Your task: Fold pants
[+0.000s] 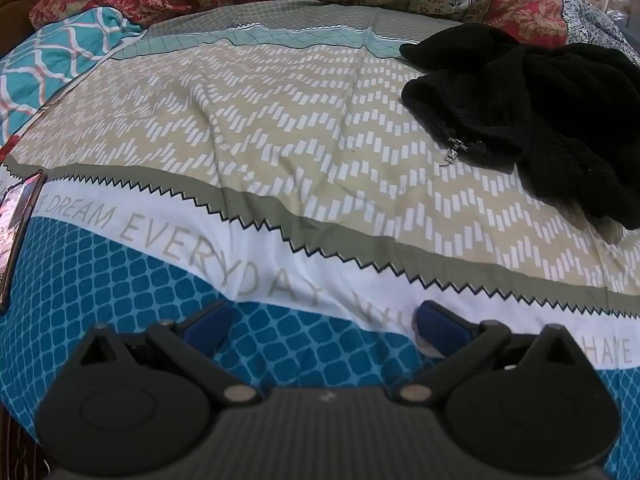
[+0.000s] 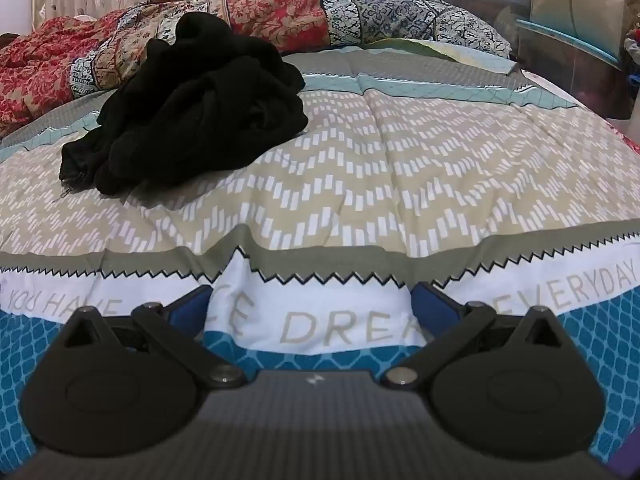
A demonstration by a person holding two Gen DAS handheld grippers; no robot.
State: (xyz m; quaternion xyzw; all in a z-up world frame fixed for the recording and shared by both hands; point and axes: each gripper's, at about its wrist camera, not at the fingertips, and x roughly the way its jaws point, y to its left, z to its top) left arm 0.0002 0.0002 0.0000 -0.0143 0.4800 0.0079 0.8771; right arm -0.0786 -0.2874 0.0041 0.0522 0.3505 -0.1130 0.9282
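- At the far left of my left wrist view, a phone (image 1: pixel 18 232) lies on the bed (image 1: pixel 280 152), close to its edge.
- My left claw (image 1: pixel 320 320) tilts steeply down over the blue and white band of the bedspread; its two blue-padded fingers (image 1: pixel 208 322) stand spread as wide as they go, with nothing between them but the printed cover below.
- To the right in that view, well beyond the claw, the pants (image 1: pixel 540 112) lie as a crumpled black heap on the beige zigzag part of the bed, a small metal zip pull showing at the near edge.
- In my right wrist view the pants (image 2: pixel 192 112) sit up and to the left, unfolded and bunched, just in front of the red patterned quilt (image 2: pixel 272 12).
- My right claw (image 2: pixel 310 300) points down at a gentler slant over the bed's lettered white stripe, jaws fully apart, gripping nothing, well short of the pants.
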